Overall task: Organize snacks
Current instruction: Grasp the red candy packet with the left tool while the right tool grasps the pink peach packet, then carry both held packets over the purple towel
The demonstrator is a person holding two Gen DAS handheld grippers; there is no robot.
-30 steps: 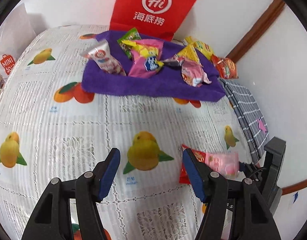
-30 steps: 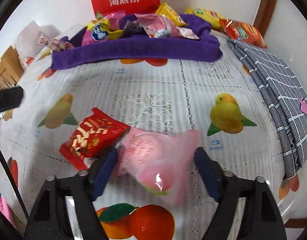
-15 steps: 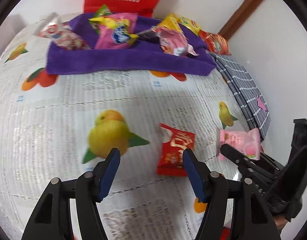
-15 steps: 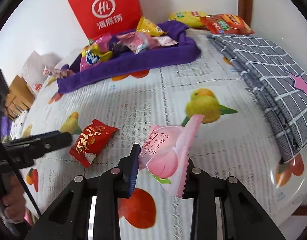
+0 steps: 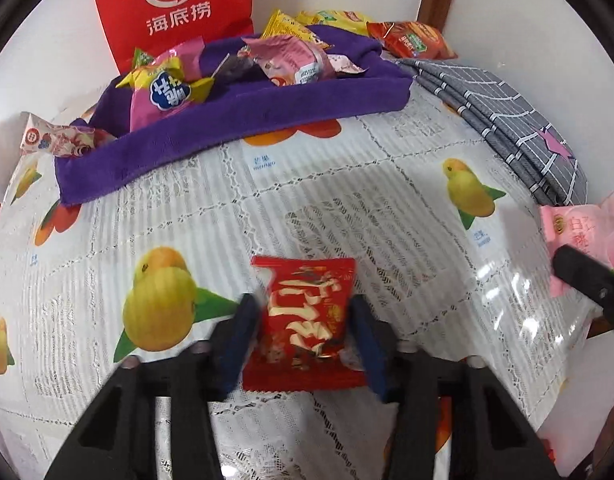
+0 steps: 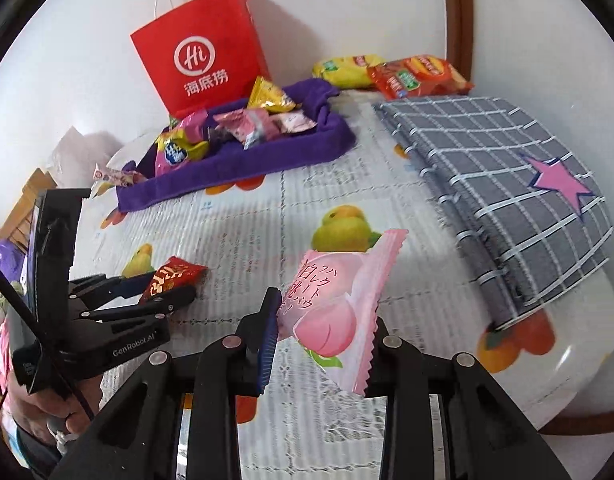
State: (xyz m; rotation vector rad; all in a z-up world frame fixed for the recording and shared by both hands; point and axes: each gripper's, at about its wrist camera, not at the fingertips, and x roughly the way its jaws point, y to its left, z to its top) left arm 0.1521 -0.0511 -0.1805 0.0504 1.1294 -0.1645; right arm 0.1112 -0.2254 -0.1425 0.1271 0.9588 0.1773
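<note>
My left gripper is shut on a red snack packet that lies on the fruit-print tablecloth; the packet also shows in the right wrist view, between the left gripper's fingers. My right gripper is shut on a pink peach snack packet and holds it above the table; the packet shows at the right edge of the left wrist view. A purple towel at the back holds several snack packets.
A red paper bag stands against the wall behind the towel. A folded grey checked cloth lies at the right. Yellow and red chip bags lie in the back corner. A loose packet lies left of the towel.
My left gripper moved forward and shut on the red packet. My right gripper shut on the pink packet and lifted it off the table.
</note>
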